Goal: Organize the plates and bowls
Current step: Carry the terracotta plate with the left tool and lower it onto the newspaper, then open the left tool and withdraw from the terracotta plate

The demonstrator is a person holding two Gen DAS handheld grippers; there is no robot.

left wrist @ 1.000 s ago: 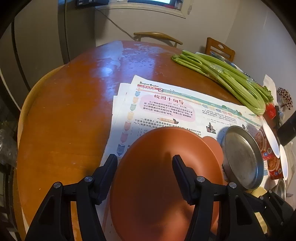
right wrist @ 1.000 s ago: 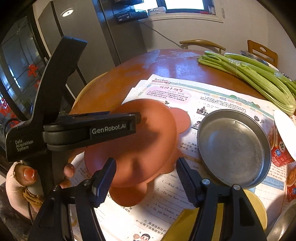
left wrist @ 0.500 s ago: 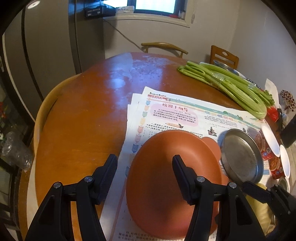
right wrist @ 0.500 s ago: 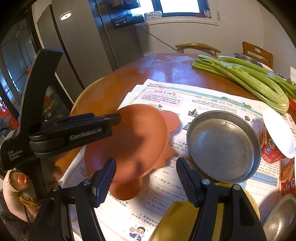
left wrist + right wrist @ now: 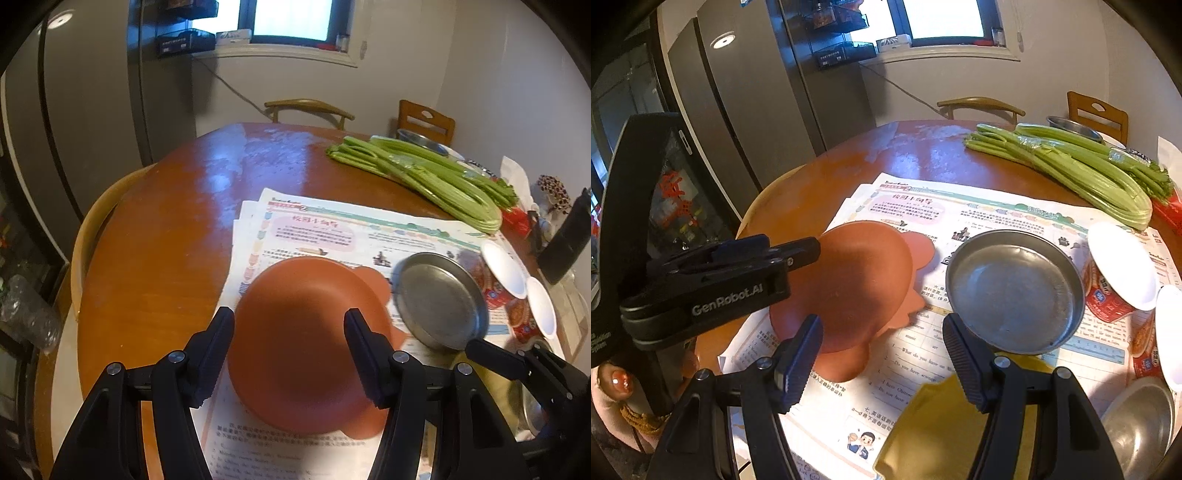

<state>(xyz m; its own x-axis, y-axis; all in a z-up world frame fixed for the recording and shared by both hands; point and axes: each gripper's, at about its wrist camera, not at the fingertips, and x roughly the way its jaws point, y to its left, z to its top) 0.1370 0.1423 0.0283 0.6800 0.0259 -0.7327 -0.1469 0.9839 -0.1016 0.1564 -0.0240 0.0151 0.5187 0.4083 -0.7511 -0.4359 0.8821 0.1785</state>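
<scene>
- The round wooden table (image 5: 155, 240) carries everything, with printed newspaper sheets (image 5: 354, 236) spread over its near half.
- A long bundle of celery (image 5: 1071, 173) lies across the far right of the table, off the paper.
- The terracotta plate (image 5: 306, 343) rests on the newspaper, on top of a flatter orange lobed piece (image 5: 919, 251) that may be a mat or another plate.
- The steel plate (image 5: 1015, 291) sits just right of it on the paper, beside red cups with white lids (image 5: 1115, 280).
- A yellow dish (image 5: 942, 428) lies nearest, under the right gripper.
- The left gripper (image 5: 290, 354) hangs above the terracotta plate, fingers spread and holding nothing.
- The right gripper (image 5: 882, 358) is likewise spread wide and empty.
</scene>
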